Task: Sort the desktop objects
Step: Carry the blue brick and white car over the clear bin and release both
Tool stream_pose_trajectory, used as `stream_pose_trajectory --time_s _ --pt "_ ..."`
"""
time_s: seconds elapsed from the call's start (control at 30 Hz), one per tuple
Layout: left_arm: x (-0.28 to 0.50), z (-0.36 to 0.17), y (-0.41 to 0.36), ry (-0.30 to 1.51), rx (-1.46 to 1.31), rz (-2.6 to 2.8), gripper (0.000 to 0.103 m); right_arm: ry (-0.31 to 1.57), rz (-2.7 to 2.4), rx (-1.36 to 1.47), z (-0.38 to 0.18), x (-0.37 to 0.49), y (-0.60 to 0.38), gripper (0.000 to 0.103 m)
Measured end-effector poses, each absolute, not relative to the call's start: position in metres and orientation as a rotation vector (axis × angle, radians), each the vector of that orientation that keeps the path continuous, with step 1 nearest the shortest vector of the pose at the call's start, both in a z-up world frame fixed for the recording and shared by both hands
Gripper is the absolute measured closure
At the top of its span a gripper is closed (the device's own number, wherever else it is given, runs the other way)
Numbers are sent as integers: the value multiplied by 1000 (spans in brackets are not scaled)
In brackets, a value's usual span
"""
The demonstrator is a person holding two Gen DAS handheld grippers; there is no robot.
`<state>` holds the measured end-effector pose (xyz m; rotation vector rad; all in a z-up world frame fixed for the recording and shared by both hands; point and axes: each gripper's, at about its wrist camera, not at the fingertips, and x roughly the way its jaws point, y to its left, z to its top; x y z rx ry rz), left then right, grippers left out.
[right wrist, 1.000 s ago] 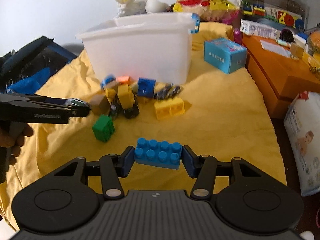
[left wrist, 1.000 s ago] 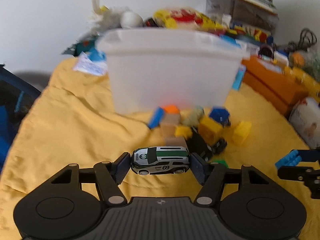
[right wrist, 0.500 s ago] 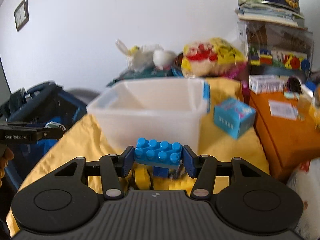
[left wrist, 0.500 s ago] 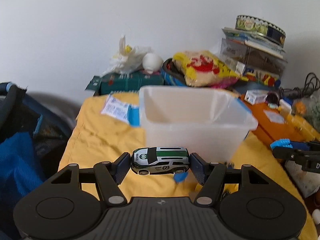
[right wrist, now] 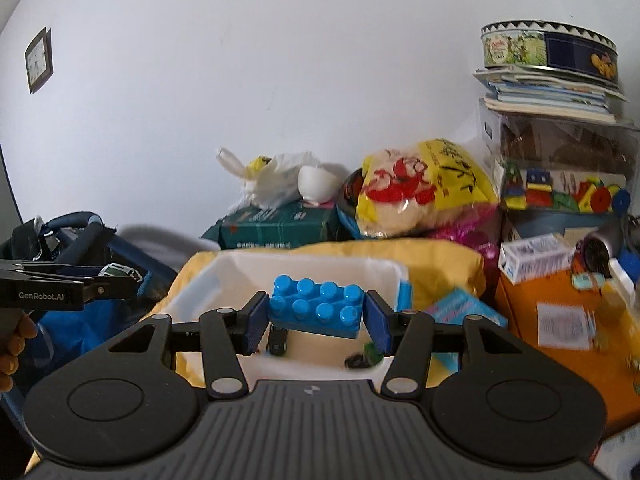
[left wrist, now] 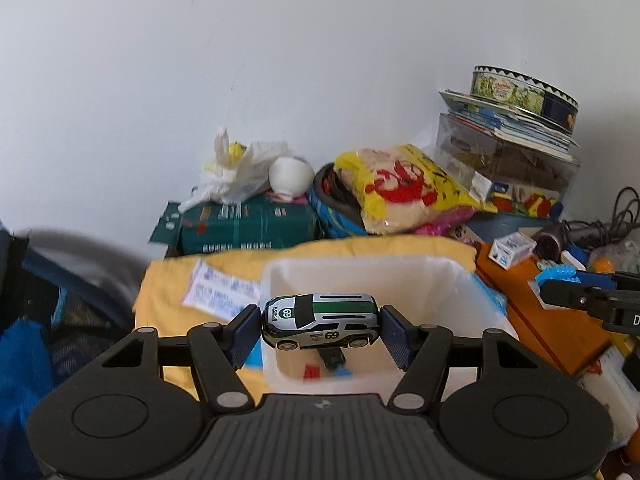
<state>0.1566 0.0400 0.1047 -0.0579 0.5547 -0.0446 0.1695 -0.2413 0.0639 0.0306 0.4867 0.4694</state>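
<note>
My left gripper (left wrist: 320, 326) is shut on a white and green toy car (left wrist: 320, 320) marked 69, held crosswise above the near edge of the white plastic bin (left wrist: 472, 280). My right gripper (right wrist: 316, 312) is shut on a blue building brick (right wrist: 318, 306) with eight studs, held over the same white bin (right wrist: 208, 276). Small toys lie on the bin's floor, among them a dark car (right wrist: 278, 342). The right gripper's fingers (left wrist: 576, 296) with the blue brick (left wrist: 558, 274) show at the right in the left wrist view. The left gripper's fingers (right wrist: 60, 280) with the car (right wrist: 118, 271) show at the left in the right wrist view.
The bin stands on a yellow cloth (left wrist: 172, 280). Behind it are a green box (left wrist: 248, 228), a white plastic bag (left wrist: 236, 172) and a yellow bag (left wrist: 404, 184). An orange box (right wrist: 560, 320) with small items and a stack topped by a round tin (right wrist: 548, 48) stand at the right. A blue bag (right wrist: 80, 240) is at the left.
Both grippers have risen from near the cloth with the car and the brick still held. The loose toy pile has dropped out of view and the bin's open top now lies below them.
</note>
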Motion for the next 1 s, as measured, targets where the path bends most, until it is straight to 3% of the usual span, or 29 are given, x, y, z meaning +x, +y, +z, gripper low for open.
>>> stream_pose_trajectory --time_s 0.73,0.8,0.83,0.87,1.0 --pt "241 94 24 667 -18 -32 35 648 502 -27 53 261 -209 48" --pt "247 87 25 693 -4 8 26 664 499 -49 48 265 -203 45" --pt "249 82 26 709 -4 25 24 667 493 -55 46 267 -201 33" --pt "249 78 27 724 -8 26 24 668 483 -61 42 269 -201 28" --pt "234 65 35 720 -5 0 24 658 484 -60 34 260 -208 25"
